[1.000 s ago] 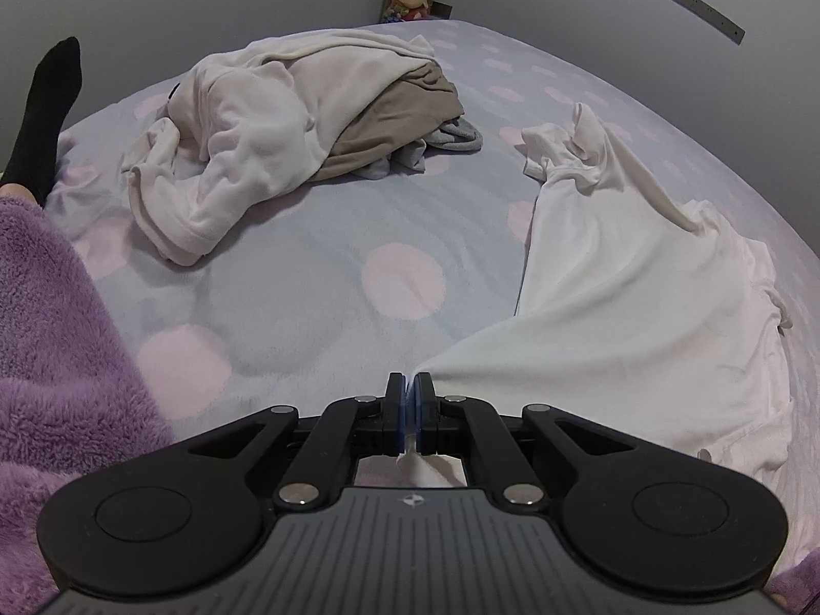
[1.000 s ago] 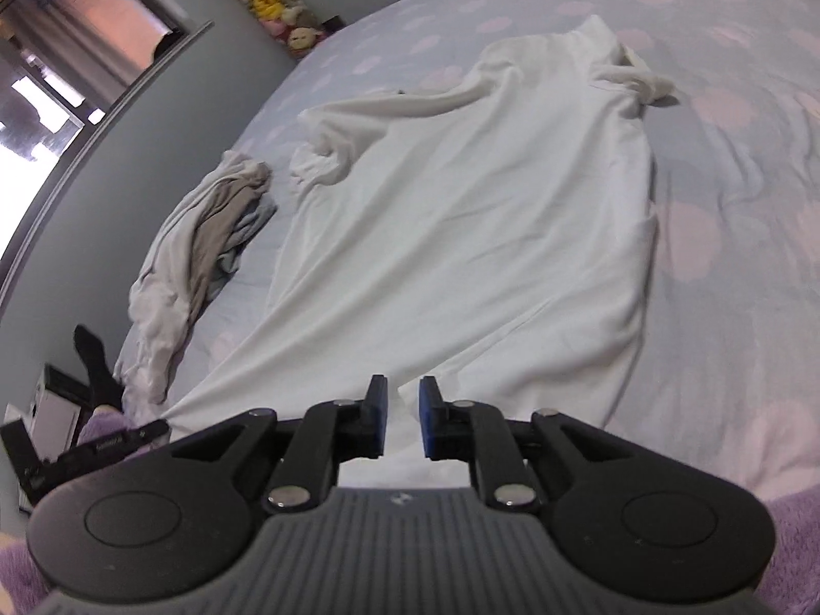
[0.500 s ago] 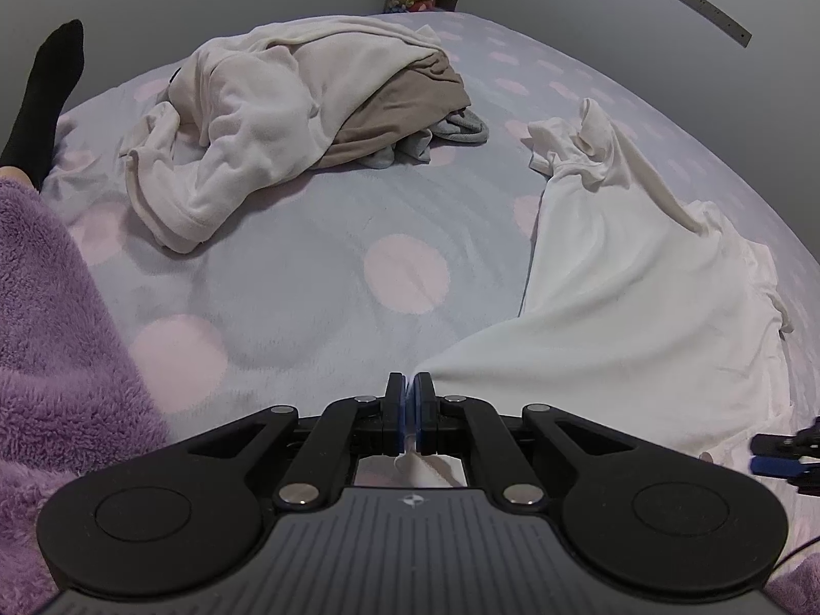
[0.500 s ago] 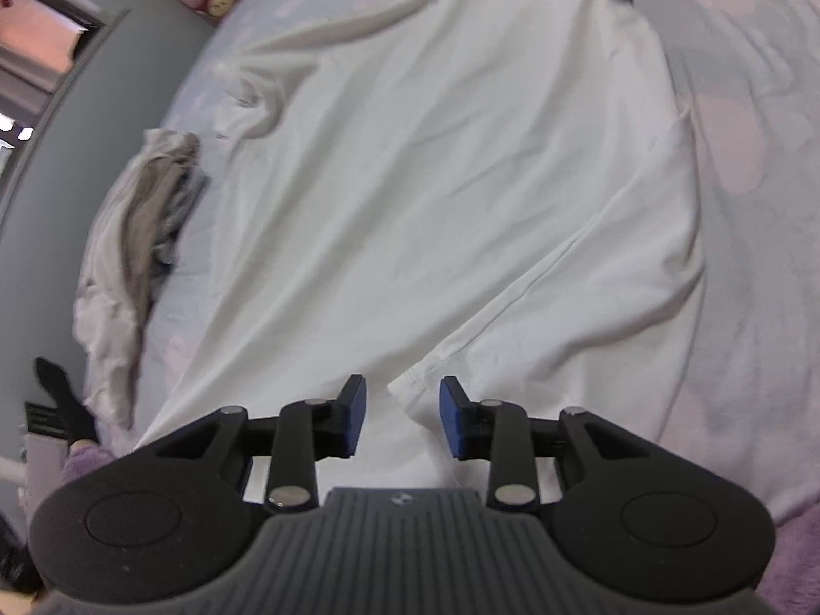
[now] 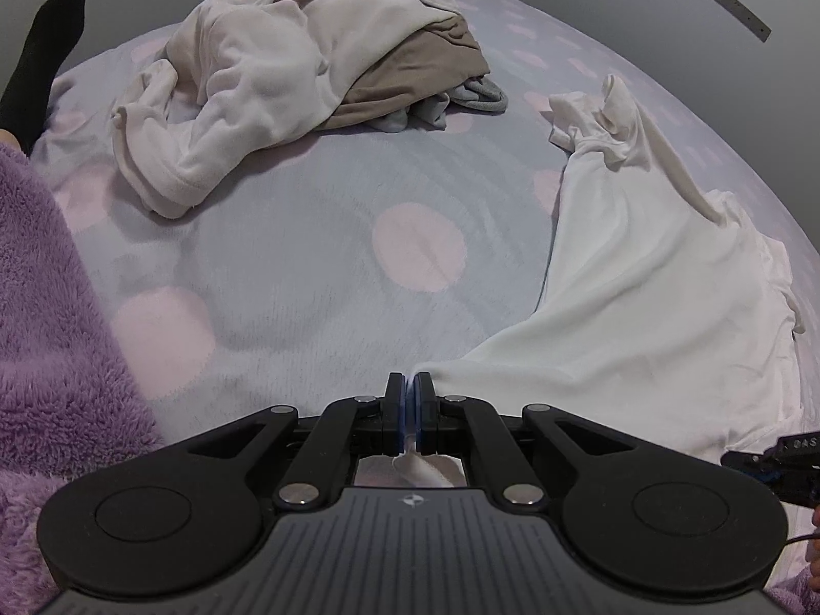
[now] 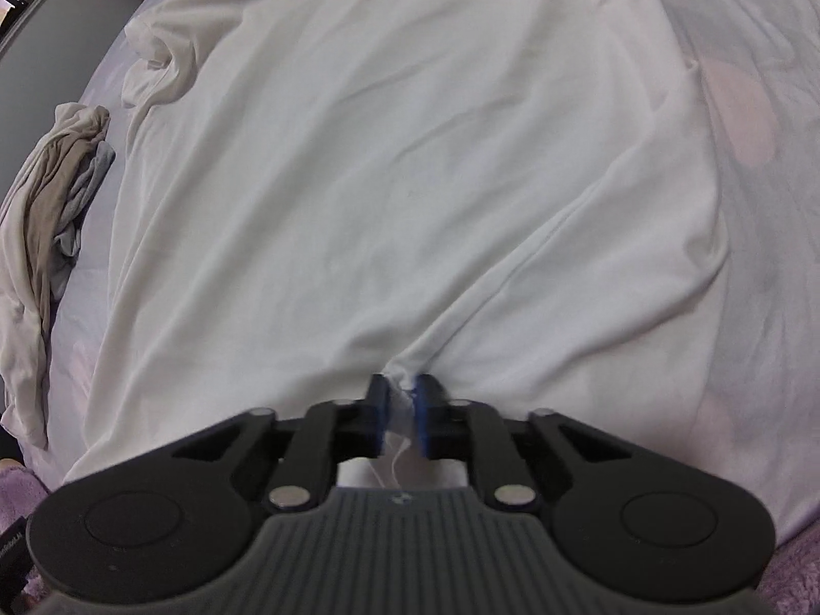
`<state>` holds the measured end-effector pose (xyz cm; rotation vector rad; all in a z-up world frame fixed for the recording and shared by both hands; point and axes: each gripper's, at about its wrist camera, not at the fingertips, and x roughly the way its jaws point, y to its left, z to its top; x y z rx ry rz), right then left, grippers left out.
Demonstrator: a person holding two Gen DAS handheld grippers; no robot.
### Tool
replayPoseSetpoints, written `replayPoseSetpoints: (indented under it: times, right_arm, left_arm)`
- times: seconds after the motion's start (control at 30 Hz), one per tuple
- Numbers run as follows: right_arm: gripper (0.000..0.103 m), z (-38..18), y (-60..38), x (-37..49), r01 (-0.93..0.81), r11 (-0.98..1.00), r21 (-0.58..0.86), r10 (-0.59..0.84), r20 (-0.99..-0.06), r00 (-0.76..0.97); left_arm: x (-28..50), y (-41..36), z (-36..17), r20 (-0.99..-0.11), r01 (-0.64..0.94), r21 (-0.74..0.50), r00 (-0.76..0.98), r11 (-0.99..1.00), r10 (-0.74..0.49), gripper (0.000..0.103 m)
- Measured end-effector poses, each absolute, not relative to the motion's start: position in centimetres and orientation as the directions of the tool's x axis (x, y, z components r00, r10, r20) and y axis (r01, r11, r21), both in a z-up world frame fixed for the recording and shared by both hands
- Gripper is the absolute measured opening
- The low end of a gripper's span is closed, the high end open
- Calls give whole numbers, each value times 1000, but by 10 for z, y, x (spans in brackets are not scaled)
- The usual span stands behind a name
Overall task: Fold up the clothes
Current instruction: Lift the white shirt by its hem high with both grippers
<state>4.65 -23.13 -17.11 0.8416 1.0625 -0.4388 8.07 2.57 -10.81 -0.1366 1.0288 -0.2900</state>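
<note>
a bed (image 5: 287,277) with a soft grey cover dotted pink carries a white shirt (image 6: 410,154), spread flat and wrinkled. only the left wrist view shows the heap of cream and tan clothes (image 5: 307,66) whole. left gripper (image 5: 410,400): jaws pressed tight on a shirt corner. right gripper (image 6: 401,415): jaws narrowly apart, pinching bunched hem, slightly blurred.

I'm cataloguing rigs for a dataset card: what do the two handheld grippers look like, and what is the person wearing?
Both the left gripper and right gripper are matte black, with blue pads on the fingers, silver pivot pins, two round discs and a ribbed grey body bearing a small emblem. The person wears a fluffy purple garment and a black sock.
</note>
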Motion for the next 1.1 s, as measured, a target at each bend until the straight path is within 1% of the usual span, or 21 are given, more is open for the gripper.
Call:
replayPoseSetpoints:
  times: [0.1,0.23,0.33,0.5,0.63,0.83,0.93,1.1]
  right_arm:
    - [10,-159,-236,25,676,607,418,80,-878,471]
    - [10,-128,-250,-24,668,584,462,71,-848,525]
    - [10,-103,-270,-70,685,563,463,11,-832,554]
    - [9,-65,-310,-149,755,468,459,-161,-796,584]
    - [8,-47,-338,-210,774,345,531,-269,-734,624]
    - [8,-11,-339,-230,642,347,683,-307,-564,766]
    - [8,22,-345,-239,562,386,731,-327,-461,825]
    - [7,96,-351,-242,473,499,726,-395,-295,870]
  left_arm:
    - [80,25,-105,-821,174,-253,481,952,-307,2]
    - [75,22,-95,-810,186,-266,489,946,-324,2]
    - [72,20,-80,-789,209,-283,505,936,-351,2]
    - [65,23,-43,-723,228,-325,565,918,-396,2]
    - [56,25,-10,-646,252,-375,619,892,-446,1]
    - [48,25,55,-483,338,-464,679,819,-554,1]
    - [48,18,95,-407,389,-440,717,809,-566,1]
    - [48,8,163,-280,462,-391,764,796,-581,1]
